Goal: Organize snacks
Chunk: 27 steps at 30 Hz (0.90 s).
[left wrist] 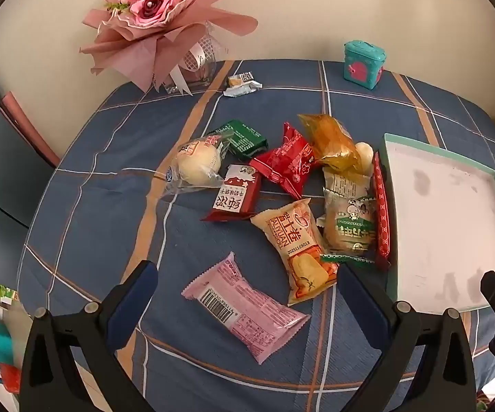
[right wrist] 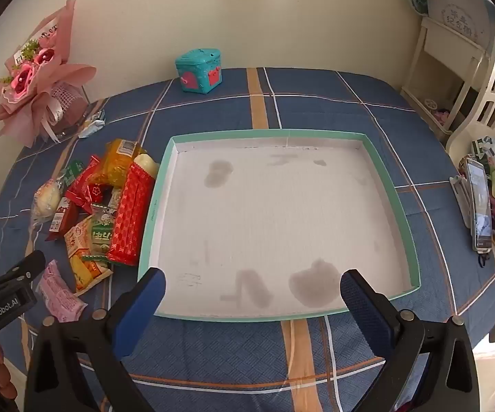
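Observation:
Several wrapped snacks lie in a loose pile on the blue plaid tablecloth. A pink packet (left wrist: pixel 245 307) lies nearest, between the fingers of my open, empty left gripper (left wrist: pixel 247 295). Behind it lie a yellow packet (left wrist: pixel 298 240), a red-and-white packet (left wrist: pixel 235 194), a round bun in clear wrap (left wrist: pixel 199 164) and a long red packet (left wrist: pixel 381 209) against the tray. The mint-rimmed white tray (right wrist: pixel 398 206) is empty, right of the pile (right wrist: pixel 103 206). My right gripper (right wrist: pixel 252 295) is open and empty over the tray's near edge.
A pink bouquet in a vase (left wrist: pixel 154 24) and a teal toy box (left wrist: pixel 364 65) stand at the table's far edge. A small wrapper (left wrist: pixel 242 84) lies near the vase. A phone and bags (right wrist: pixel 480 202) sit at the right edge.

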Available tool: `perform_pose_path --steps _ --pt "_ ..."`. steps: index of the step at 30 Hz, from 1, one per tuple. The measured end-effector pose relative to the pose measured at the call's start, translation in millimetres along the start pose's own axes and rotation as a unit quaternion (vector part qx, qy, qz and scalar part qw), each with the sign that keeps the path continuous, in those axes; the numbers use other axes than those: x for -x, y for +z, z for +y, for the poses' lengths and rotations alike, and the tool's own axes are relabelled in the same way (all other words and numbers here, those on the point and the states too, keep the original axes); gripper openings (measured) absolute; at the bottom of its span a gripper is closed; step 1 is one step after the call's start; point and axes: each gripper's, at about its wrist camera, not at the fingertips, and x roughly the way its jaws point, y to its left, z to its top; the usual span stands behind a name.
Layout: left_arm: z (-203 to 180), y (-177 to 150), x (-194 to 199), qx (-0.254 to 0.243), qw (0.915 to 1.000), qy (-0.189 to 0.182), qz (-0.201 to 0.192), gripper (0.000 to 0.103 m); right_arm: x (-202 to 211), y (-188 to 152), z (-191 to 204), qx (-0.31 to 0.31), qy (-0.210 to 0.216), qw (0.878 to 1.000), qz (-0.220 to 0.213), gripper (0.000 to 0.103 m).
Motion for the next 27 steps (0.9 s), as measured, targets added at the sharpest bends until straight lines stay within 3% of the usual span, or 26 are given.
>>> perform_pose_path --steps 8,11,27 --pt "-9.3 -13.6 -3.8 -0.011 0.9998 0.013 -0.004 0.103 0.3 3.0 -3.5 0.003 0.000 1.000 0.000 0.103" --pt "-0.3 -2.8 -7.7 0.003 0.9999 0.003 0.013 0.103 -0.5 1.0 0.8 0.004 -0.003 1.000 -0.002 0.103" --pt "1.5 -3.8 -9.7 0.014 0.9998 0.008 0.015 0.103 -3.5 -1.3 4.8 0.008 0.004 1.000 0.001 0.103"
